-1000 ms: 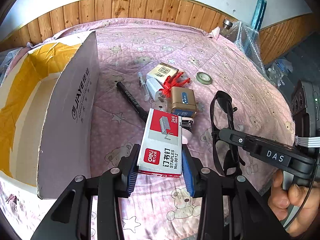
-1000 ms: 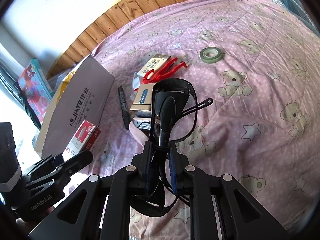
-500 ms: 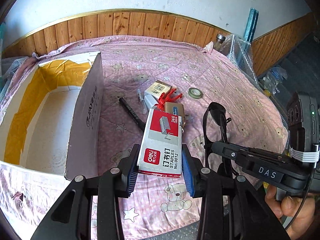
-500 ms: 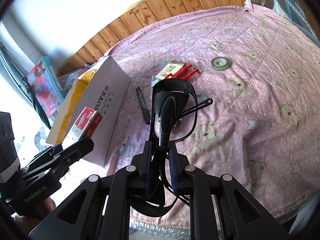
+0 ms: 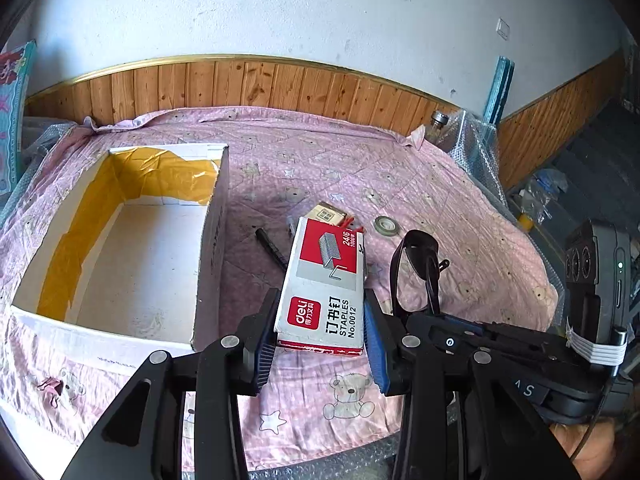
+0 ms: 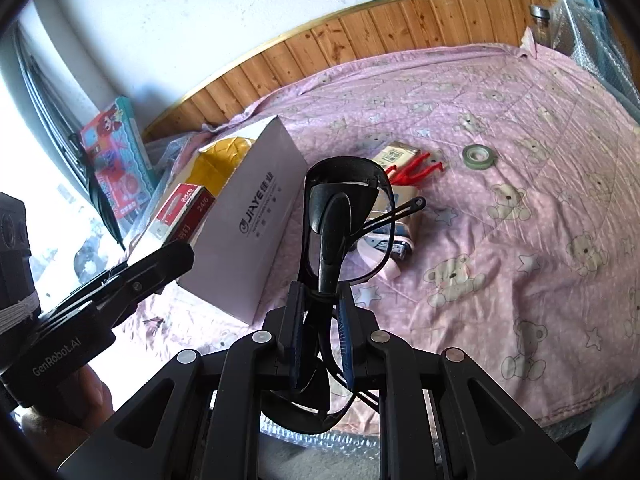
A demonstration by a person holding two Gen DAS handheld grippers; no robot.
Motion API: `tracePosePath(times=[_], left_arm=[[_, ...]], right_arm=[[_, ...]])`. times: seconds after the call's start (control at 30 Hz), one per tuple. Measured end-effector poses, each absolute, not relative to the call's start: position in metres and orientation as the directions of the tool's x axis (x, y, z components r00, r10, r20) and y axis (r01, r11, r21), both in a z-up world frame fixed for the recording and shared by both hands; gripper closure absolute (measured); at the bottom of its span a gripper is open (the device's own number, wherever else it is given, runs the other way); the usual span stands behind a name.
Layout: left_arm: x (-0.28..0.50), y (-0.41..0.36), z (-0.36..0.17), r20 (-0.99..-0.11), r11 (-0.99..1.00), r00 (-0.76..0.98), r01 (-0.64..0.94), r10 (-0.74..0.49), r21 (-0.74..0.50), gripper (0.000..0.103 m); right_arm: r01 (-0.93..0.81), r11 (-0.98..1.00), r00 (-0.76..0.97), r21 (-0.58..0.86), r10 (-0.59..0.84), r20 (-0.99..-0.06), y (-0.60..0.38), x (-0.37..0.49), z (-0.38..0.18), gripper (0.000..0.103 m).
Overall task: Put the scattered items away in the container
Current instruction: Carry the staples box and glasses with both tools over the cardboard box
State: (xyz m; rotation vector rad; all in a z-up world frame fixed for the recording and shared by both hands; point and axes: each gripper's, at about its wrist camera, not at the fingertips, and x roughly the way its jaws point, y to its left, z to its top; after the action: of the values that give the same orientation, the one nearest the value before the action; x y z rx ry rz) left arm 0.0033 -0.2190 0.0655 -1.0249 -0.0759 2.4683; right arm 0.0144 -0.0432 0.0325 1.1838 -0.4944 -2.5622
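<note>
Blue-padded jaws of the left gripper are clamped on the long sides of the staple box, a stiff red, grey and white carton held in the air, to the right of the container's near corner. The right gripper is pinched tight on the folded black glasses, glossy plastic frame standing up out of the jaws, one thin temple arm poking out to the right.

Both items are lifted, so this looks like the carry step. The container, a white cardboard box with yellow tape lining its inside walls, sits open and empty on the left. Next move, I'd say: swing left over that rim and let go inside.

Out on the soft pink quilt a black pen, a tape roll, a red clip and a small tan carton lie near one another, waiting.
</note>
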Motion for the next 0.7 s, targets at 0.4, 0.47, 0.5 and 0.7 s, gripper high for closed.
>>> tracePosePath(times=[0.4, 0.47, 0.5, 0.7], left_arm=[[-0.001, -0.256, 0.085, -0.620, -0.902, -0.657, -0.339, 0.430, -0.266, 0.063], [-0.003, -0.264, 0.087, -0.615, -0.903, -0.662, -0.326, 0.429, -0.279, 0.063], [-0.004, -0.268, 0.088, -0.612, -0.903, -0.664, -0.322, 0.430, -0.284, 0.063], [-0.013, -0.284, 0.097, -0.606, -0.909, -0.679, -0.292, 0.415, -0.297, 0.063]], right_arm=[[0.179, -0.907, -0.624, 0.381, -0.404, -0.669, -0.078, 0.013, 0.057, 0.086], [0.190, -0.907, -0.621, 0.375, -0.407, -0.670, -0.084, 0.010, 0.060, 0.086], [0.194, -0.907, -0.620, 0.373, -0.408, -0.670, -0.087, 0.008, 0.062, 0.086], [0.227, -0.903, -0.615, 0.364, -0.423, -0.666, -0.105, -0.005, 0.074, 0.086]])
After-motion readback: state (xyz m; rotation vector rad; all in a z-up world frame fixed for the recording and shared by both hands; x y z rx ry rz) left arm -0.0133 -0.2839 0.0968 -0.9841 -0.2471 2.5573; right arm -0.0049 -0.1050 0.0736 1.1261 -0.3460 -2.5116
